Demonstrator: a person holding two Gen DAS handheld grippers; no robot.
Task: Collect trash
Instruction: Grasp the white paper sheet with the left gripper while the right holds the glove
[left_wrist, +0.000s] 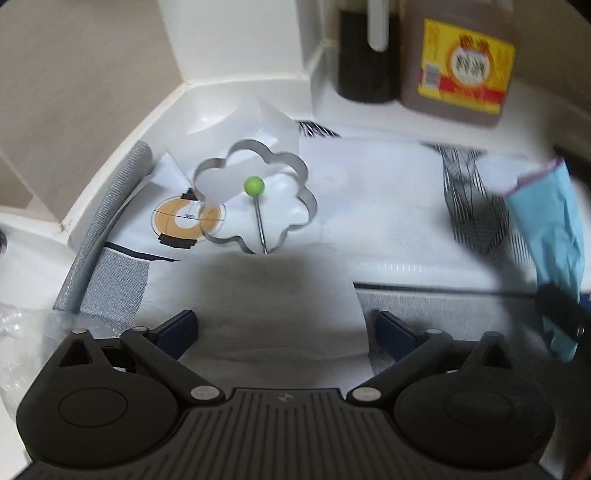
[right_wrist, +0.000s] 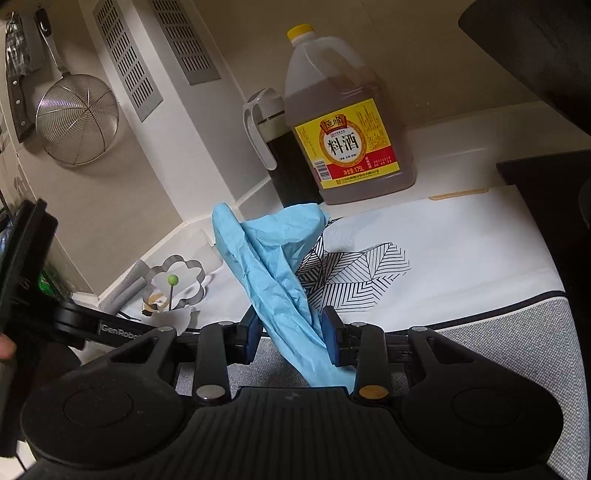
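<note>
Partway done: right hand-held gripper (right_wrist: 290, 338) grips a crumpled blue glove (right_wrist: 273, 266); left hand-held gripper (left_wrist: 284, 332), jaws wide and empty, hangs over white paper (left_wrist: 266, 295) still lying near the table's back corner.

I am in a home kitchen. A large jug of cooking wine (right_wrist: 347, 122) with a yellow label stands at the back of my white bench (right_wrist: 461, 147), touching a dark sauce dispenser (right_wrist: 280, 155). A wire strainer (right_wrist: 75, 118) and a cleaver (right_wrist: 16, 81) hang on the wall. A flower-shaped metal egg ring (left_wrist: 258, 195) lies on the bench.
</note>
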